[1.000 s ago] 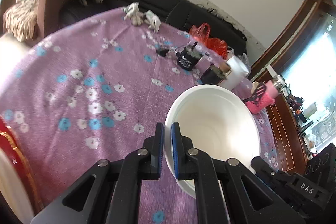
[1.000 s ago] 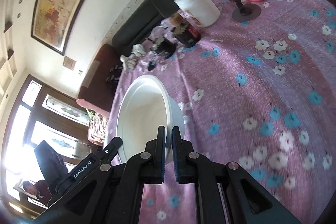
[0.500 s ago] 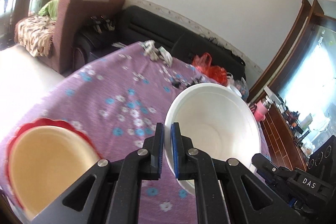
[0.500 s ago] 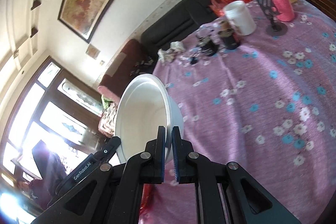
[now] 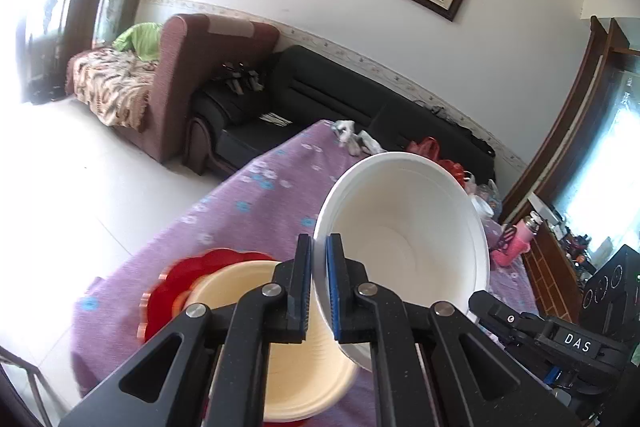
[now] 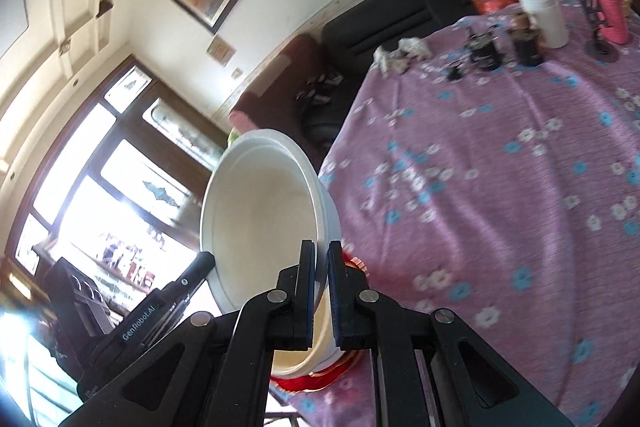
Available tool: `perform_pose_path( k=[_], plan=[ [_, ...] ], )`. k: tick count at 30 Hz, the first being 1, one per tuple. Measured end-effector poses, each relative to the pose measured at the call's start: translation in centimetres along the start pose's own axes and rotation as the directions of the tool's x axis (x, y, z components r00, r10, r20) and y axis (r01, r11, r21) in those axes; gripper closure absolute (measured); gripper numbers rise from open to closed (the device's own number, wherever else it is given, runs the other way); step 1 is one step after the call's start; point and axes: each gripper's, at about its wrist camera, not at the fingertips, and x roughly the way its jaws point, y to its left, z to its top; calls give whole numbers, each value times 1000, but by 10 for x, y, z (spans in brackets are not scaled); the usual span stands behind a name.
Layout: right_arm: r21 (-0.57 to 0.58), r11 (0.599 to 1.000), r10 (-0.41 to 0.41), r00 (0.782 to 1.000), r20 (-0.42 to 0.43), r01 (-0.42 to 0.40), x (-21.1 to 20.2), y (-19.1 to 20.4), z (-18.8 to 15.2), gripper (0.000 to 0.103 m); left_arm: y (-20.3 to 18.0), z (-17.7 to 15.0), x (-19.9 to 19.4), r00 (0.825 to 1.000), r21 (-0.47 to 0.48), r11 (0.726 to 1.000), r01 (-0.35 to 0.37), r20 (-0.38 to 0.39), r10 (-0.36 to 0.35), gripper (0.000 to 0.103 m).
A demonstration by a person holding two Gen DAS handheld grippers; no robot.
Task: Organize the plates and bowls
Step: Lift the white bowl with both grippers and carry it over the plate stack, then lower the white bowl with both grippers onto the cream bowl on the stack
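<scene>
Both claws, left claw (image 5: pixel 319 283) and right claw (image 6: pixel 321 291), pinch the white bowl's (image 5: pixel 408 227) rim.

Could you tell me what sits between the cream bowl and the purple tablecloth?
A red plate, in both wrist views; the cream bowl rests on it.

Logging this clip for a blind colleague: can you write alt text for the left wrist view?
The left gripper is shut on the rim of a white bowl, held tilted in the air above a cream bowl that sits on a red plate at the edge of a purple flowered tablecloth. Sofas and a framed painting lie behind.
</scene>
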Motion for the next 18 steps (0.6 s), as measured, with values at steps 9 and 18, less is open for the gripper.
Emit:
perform_pose_path(
  k=[9, 18],
  plan=[
    [-51, 999, 13, 996, -93, -18, 24, 21, -30, 95, 37, -15, -17, 997, 5, 998, -55, -44, 55, 96],
    [-55, 998, -10, 989, -149, 2, 36, 23, -48, 95, 56, -28, -17, 992, -8, 998, -58, -114, 57, 95]
  ],
)
